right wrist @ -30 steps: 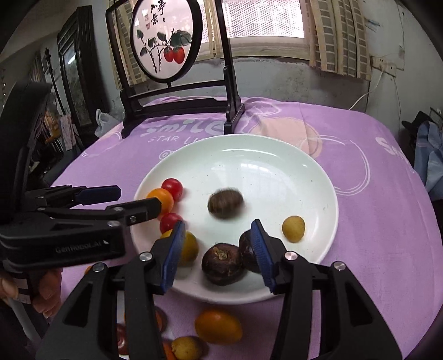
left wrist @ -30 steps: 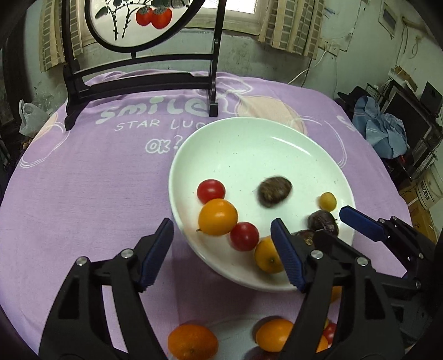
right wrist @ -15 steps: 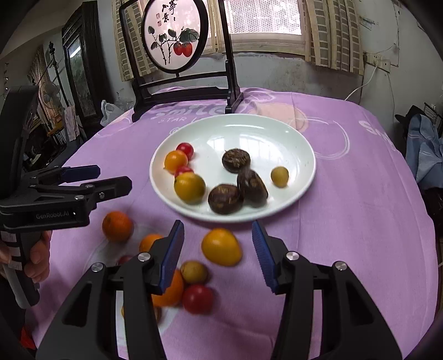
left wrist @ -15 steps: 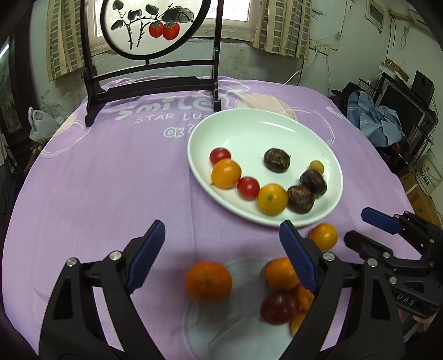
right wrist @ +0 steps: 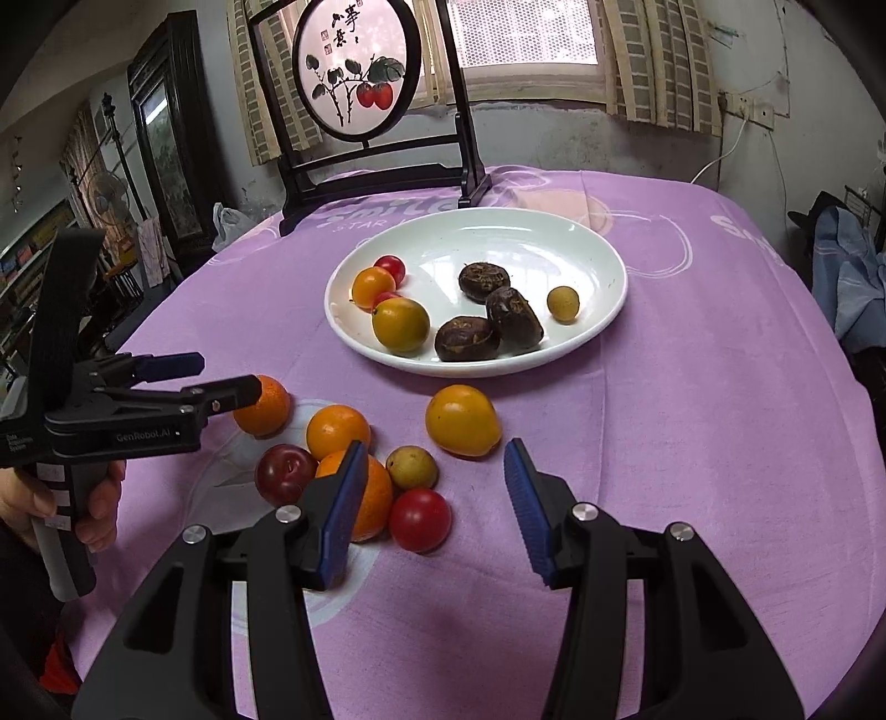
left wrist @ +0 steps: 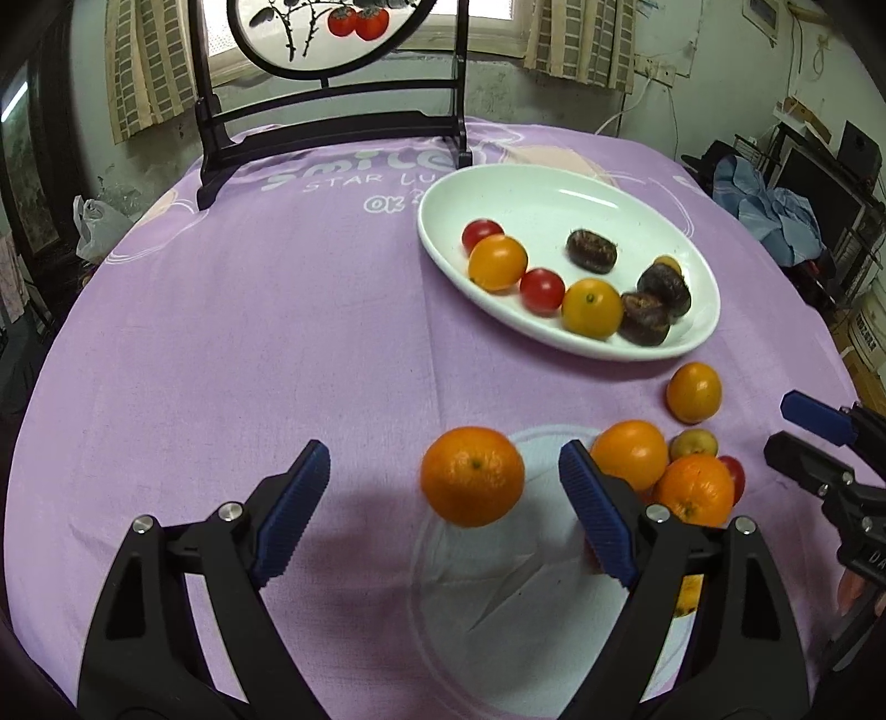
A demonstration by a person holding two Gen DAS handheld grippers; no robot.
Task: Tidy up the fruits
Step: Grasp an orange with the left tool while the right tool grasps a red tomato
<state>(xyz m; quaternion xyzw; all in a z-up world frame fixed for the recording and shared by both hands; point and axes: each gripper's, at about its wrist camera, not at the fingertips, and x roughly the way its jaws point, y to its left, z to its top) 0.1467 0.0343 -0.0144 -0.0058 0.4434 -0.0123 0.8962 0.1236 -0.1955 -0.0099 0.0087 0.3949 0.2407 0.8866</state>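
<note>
A white plate [left wrist: 559, 191] [right wrist: 603, 263] on the purple cloth holds several fruits: red and orange tomatoes and dark brown ones. Loose fruits lie on the cloth in front of it. My left gripper [left wrist: 443, 512] is open and empty, with a lone orange [left wrist: 472, 475] [right wrist: 264, 405] between its fingers' line, just beyond the tips. My right gripper [right wrist: 434, 501] is open and empty, behind a red tomato [right wrist: 419, 519], a small yellow-green fruit [right wrist: 411, 467] and a yellow-orange fruit [right wrist: 462, 420]. A dark red plum [right wrist: 285, 473] lies to the left.
A black wooden stand with a round painted screen [right wrist: 354, 66] [left wrist: 332, 27] stands at the table's far side. A plastic bag [left wrist: 97, 224] and blue cloth [left wrist: 775, 213] lie beyond the table's edges. The left gripper shows in the right wrist view [right wrist: 221, 379].
Both grippers have pulled back from the plate toward the near side of the table. The loose fruits now lie right in front of them. Both stay open.
</note>
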